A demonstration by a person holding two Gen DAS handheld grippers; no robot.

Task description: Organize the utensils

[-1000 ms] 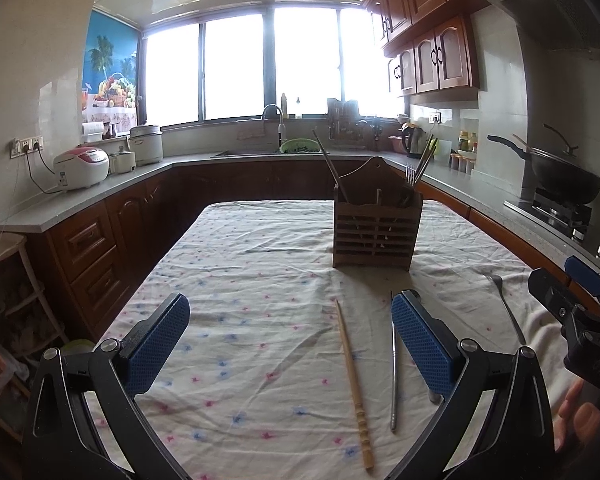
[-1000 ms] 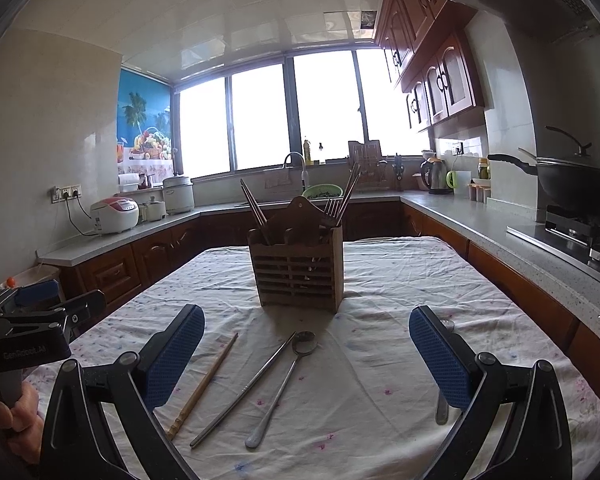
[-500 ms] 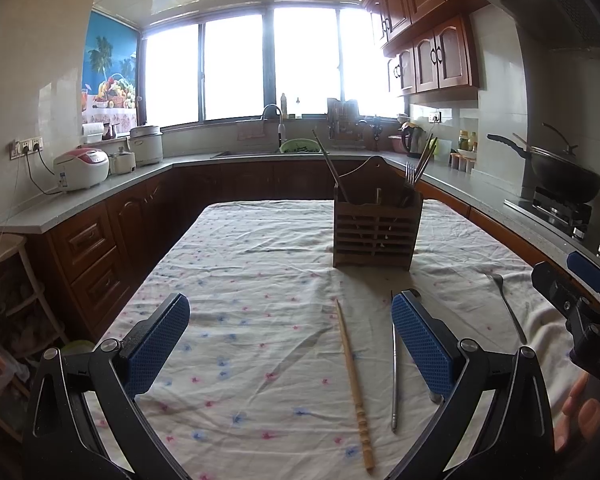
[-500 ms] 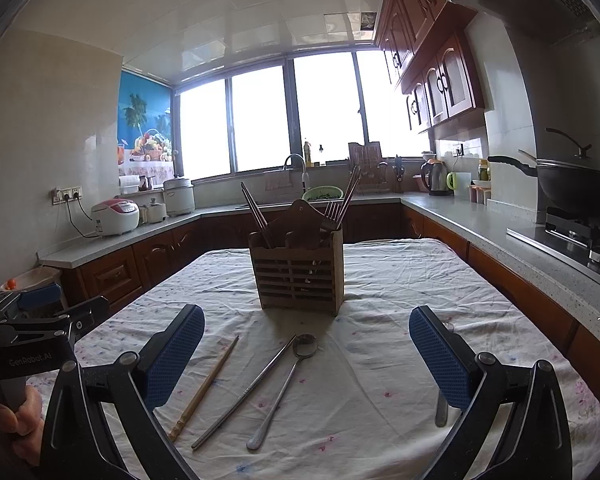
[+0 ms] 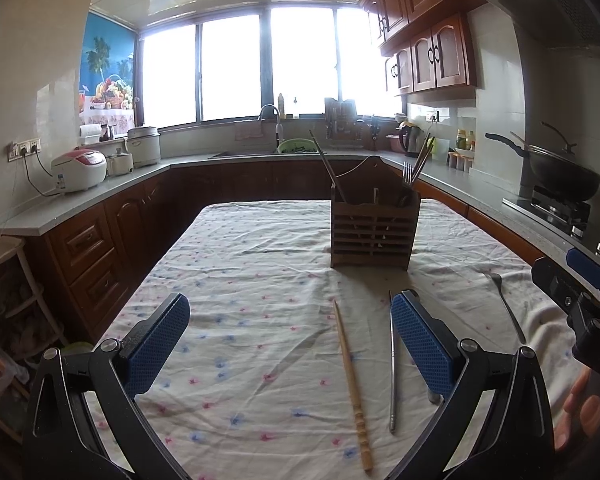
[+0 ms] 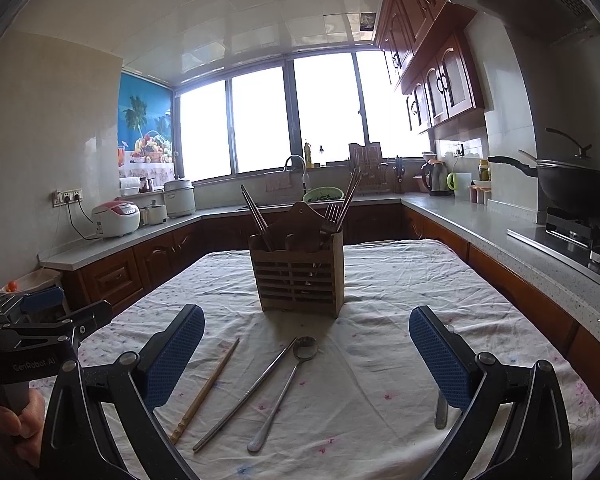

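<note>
A slatted wooden utensil holder (image 5: 374, 232) (image 6: 300, 276) stands mid-table with chopsticks and a fork in it. On the cloth in front lie a wooden chopstick (image 5: 350, 380) (image 6: 206, 390), a metal chopstick (image 5: 393, 364) (image 6: 246, 392) and a metal spoon (image 6: 284, 392). A fork (image 5: 504, 304) lies further right; in the right wrist view its handle (image 6: 441, 412) shows below my right finger. My left gripper (image 5: 290, 340) hovers open over the near left cloth, empty. Open and empty too, my right gripper (image 6: 308, 360) hangs above the spoon.
The table wears a white flowered cloth (image 5: 260, 280). Kitchen counters wrap around it, with a rice cooker (image 5: 80, 170) at the left and a black wok (image 6: 576, 188) on the stove at the right. A sink lies under the window.
Almost nothing: both open grippers drift slightly and the utensils lie where they were.
</note>
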